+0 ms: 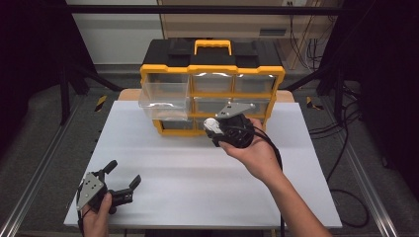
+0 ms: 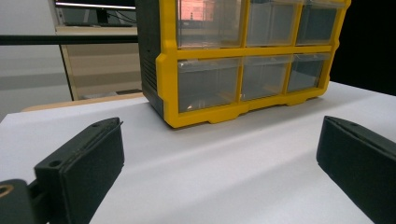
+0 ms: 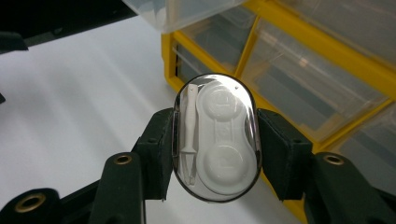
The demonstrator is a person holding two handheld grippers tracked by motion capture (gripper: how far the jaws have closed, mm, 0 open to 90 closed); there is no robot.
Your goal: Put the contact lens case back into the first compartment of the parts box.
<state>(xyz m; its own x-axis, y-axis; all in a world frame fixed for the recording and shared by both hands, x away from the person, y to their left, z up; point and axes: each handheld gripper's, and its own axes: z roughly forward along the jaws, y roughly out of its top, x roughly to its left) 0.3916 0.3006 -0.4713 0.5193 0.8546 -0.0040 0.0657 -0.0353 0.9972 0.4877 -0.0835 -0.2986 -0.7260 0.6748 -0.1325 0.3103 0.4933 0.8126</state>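
A yellow and black drawer cabinet [image 1: 212, 84] stands at the back of the white table [image 1: 197, 173]. Its upper left clear drawer [image 1: 164, 95] is pulled out. My right gripper [image 1: 213, 129] is raised in front of the cabinet's lower drawers, shut on a clear oval contact lens case [image 3: 216, 136] that holds white lens cups and small tweezers. The case [image 1: 211, 126] faces left toward the open drawer. My left gripper [image 1: 123, 175] rests open near the table's front left corner, its jaws wide apart and empty, pointing at the cabinet [image 2: 243, 60].
A yellow handle [image 1: 213, 45] tops the cabinet. The pulled-out drawer [image 3: 187, 11] overhangs the table above and left of the held case. Black frame posts and cables stand off both sides of the table.
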